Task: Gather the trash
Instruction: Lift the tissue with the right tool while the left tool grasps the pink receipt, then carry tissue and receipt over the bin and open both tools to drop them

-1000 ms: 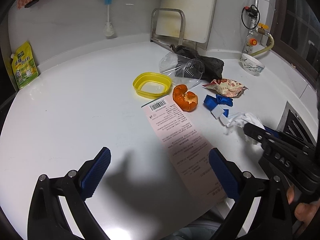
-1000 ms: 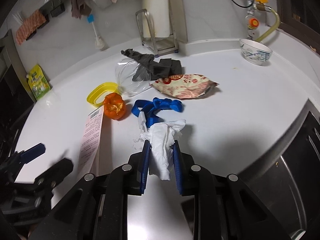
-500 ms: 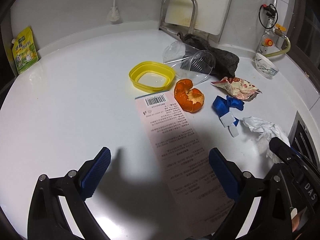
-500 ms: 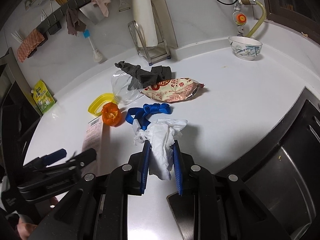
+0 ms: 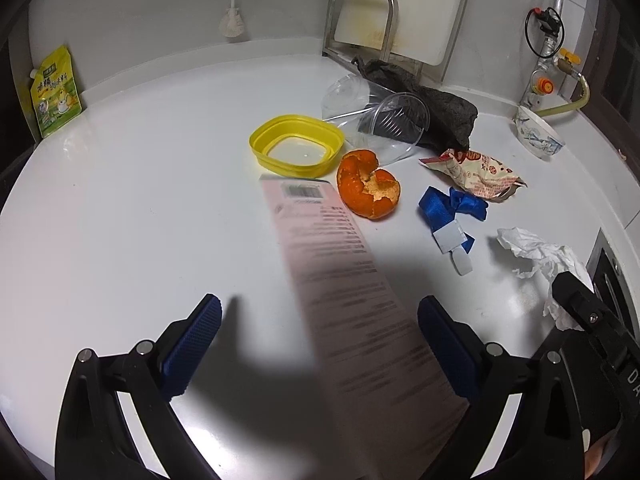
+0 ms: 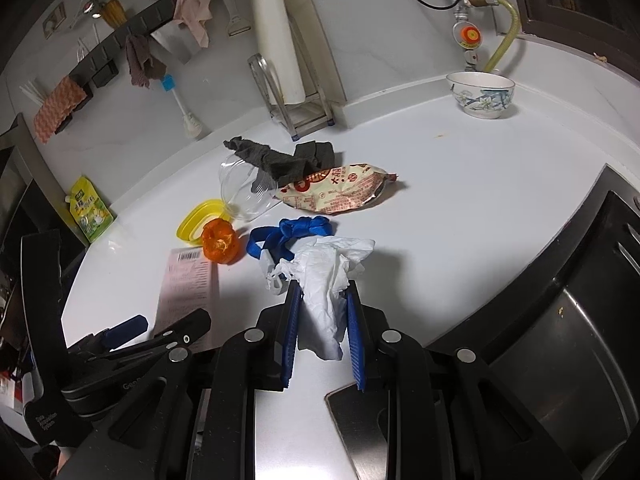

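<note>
Right wrist: crumpled white tissue [image 6: 324, 280].

Home kitchen, white bench [image 6: 460, 200] against a pale wall, cutting board in a metal rack [image 5: 360, 20], hanging utensil rail [image 6: 132, 40] with cloths, gas valve [image 6: 468, 34], ceramic bowl [image 6: 480, 94], steel sink [image 6: 560, 340]

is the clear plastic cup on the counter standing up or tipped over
Tipped over. The clear plastic cup lies on its side on the counter, its open mouth facing the camera, against the dark cloth, behind the orange peel.
</note>
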`<state>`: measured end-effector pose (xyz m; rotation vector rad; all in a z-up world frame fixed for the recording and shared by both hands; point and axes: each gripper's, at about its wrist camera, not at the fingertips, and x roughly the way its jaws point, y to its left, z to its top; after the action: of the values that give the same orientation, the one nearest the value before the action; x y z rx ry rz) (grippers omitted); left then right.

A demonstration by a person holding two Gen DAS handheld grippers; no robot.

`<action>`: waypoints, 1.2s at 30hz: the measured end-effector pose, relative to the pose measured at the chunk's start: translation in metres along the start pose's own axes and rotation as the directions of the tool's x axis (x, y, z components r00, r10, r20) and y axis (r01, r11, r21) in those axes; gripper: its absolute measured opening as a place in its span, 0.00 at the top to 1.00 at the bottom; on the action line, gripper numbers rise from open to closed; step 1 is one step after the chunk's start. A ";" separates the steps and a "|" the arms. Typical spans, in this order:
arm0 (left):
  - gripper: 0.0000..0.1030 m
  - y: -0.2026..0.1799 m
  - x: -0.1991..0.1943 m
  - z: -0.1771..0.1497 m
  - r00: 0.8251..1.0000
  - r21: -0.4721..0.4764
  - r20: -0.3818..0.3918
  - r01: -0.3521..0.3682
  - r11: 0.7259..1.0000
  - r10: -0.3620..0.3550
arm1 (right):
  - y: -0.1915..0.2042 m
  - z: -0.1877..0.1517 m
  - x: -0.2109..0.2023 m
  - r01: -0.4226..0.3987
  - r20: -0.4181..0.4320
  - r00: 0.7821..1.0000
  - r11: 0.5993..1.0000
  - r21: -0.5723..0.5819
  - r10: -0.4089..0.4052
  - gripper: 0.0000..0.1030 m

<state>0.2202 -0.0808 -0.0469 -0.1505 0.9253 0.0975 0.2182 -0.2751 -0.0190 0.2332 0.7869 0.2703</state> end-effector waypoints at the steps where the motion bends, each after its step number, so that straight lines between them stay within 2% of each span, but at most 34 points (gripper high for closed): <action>1: 0.06 -0.002 0.001 0.000 1.000 0.007 -0.002 -0.004 1.000 0.004 | -0.001 0.000 -0.001 0.000 0.002 1.000 1.000 0.002 0.000 0.79; 7: 0.06 -0.005 0.008 -0.006 0.999 0.027 -0.029 -0.041 0.999 0.042 | -0.004 0.001 -0.003 0.000 0.010 1.000 1.000 0.012 0.000 0.79; 14: 0.09 0.009 0.004 -0.010 0.998 0.004 -0.006 -0.058 0.998 0.058 | -0.004 0.002 -0.003 0.002 0.012 1.000 1.000 0.009 -0.002 0.79; 16: 0.17 0.010 0.003 -0.011 0.997 0.015 0.006 -0.072 0.997 0.072 | -0.003 0.001 -0.003 0.004 0.010 1.000 1.000 0.009 -0.005 0.79; 17: 0.25 0.009 0.001 -0.011 0.997 0.028 0.013 -0.080 0.996 0.080 | -0.003 0.001 -0.002 0.005 0.009 1.000 1.000 0.008 -0.005 0.79; 20: 0.44 0.007 -0.003 -0.012 0.998 0.050 0.023 -0.065 0.997 0.064 | -0.003 0.001 -0.002 0.006 0.007 1.000 1.000 0.006 -0.006 0.79; 21: 0.47 0.007 -0.004 -0.012 0.998 0.058 0.021 -0.057 0.997 0.056 | -0.003 0.001 -0.002 0.007 0.008 1.000 1.000 0.005 -0.007 0.79; 29: 0.51 0.016 -0.011 -0.013 1.000 0.101 0.017 -0.024 0.995 0.022 | 0.000 -0.001 -0.001 0.004 0.007 1.000 1.000 0.001 -0.004 0.79; 36: 0.51 0.028 -0.034 -0.015 0.998 0.145 0.061 -0.017 0.989 0.008 | 0.007 -0.004 -0.004 -0.008 0.015 1.000 1.000 -0.006 0.008 0.79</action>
<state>0.1842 -0.0564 -0.0311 -0.0064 0.8704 0.0459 0.2119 -0.2693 -0.0166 0.2327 0.7704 0.2776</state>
